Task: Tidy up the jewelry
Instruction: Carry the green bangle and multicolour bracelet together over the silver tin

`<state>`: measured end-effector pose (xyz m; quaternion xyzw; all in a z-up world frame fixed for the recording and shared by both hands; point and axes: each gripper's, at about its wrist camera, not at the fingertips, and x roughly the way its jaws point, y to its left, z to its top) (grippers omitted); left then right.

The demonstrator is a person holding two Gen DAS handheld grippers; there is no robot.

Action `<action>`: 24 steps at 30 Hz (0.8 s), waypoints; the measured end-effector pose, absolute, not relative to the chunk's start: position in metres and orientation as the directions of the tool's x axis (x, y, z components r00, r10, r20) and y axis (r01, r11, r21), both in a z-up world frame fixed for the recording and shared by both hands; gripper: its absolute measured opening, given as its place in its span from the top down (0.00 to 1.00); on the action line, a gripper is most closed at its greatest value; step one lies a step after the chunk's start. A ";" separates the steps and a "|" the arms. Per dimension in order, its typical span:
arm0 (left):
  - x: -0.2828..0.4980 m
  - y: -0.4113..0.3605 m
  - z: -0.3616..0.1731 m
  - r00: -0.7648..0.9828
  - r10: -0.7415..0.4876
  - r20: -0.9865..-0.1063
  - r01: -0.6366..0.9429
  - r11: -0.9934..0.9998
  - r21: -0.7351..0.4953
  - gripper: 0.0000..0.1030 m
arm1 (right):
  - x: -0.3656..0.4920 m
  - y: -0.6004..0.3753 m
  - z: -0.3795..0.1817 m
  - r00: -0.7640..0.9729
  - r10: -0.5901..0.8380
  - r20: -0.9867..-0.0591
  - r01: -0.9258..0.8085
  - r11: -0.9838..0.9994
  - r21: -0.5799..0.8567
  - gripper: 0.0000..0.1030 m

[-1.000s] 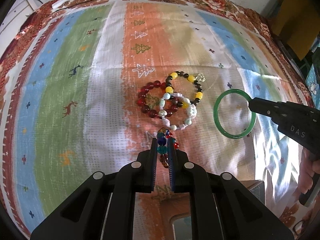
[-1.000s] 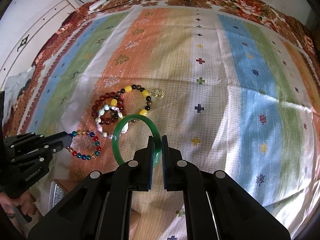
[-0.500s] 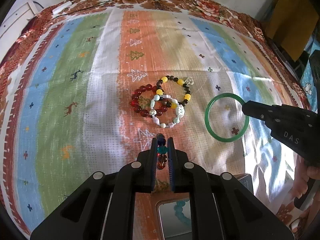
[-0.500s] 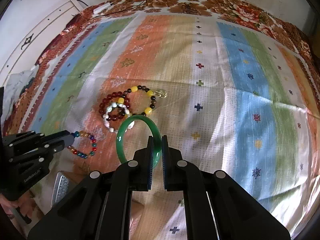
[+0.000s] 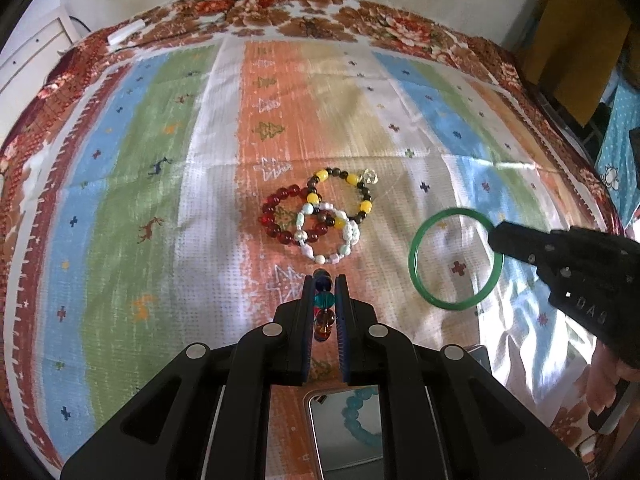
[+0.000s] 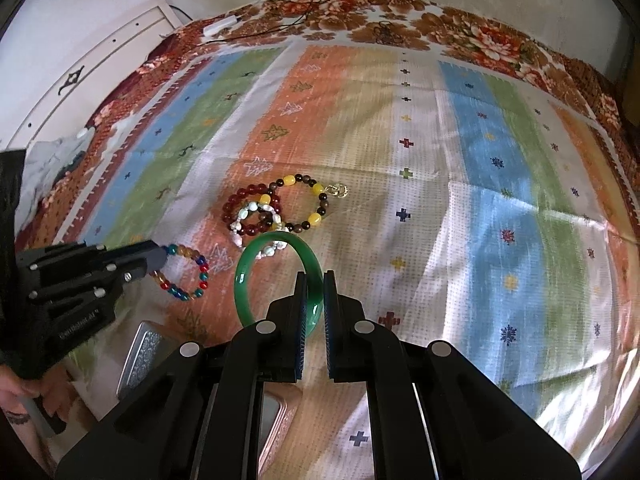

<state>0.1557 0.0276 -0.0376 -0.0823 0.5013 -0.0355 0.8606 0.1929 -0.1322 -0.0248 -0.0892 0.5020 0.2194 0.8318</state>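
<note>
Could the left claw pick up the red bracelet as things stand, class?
Probably not yet. The left claw is shut on the multicolour bracelet, so it has no free grip, though the red bracelet lies just ahead, tangled with two others.

Striped cloth (image 5: 160, 184) w/ tree & deer motifs, floral bedspread (image 6: 400, 20) under it, white cabinet (image 6: 100, 64) at left, cables (image 6: 312, 4)

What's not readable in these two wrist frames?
- Box, left wrist view: the gripper body and the bottom edge cut it off; contents only partly seen.
- Multicolour bead bracelet, left wrist view: mostly hidden between the left gripper's fingers.
- Green bangle, right wrist view: near arc hidden by the right gripper.
</note>
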 end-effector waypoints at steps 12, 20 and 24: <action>0.144 0.025 -0.018 0.541 -0.133 -0.831 -0.004 0.987 -0.160 0.91 | 0.169 -0.132 -0.005 0.445 0.290 -0.847 -0.478 0.877 0.049 0.92; 0.129 0.023 -0.003 0.580 -0.159 -0.799 0.009 0.982 -0.189 0.91 | 0.149 -0.131 0.004 0.467 0.311 -0.828 -0.509 0.860 0.036 0.92; 0.120 0.023 0.005 0.605 -0.161 -0.780 0.004 0.980 -0.199 0.91 | 0.138 -0.131 0.009 0.467 0.338 -0.817 -0.529 0.847 0.048 0.92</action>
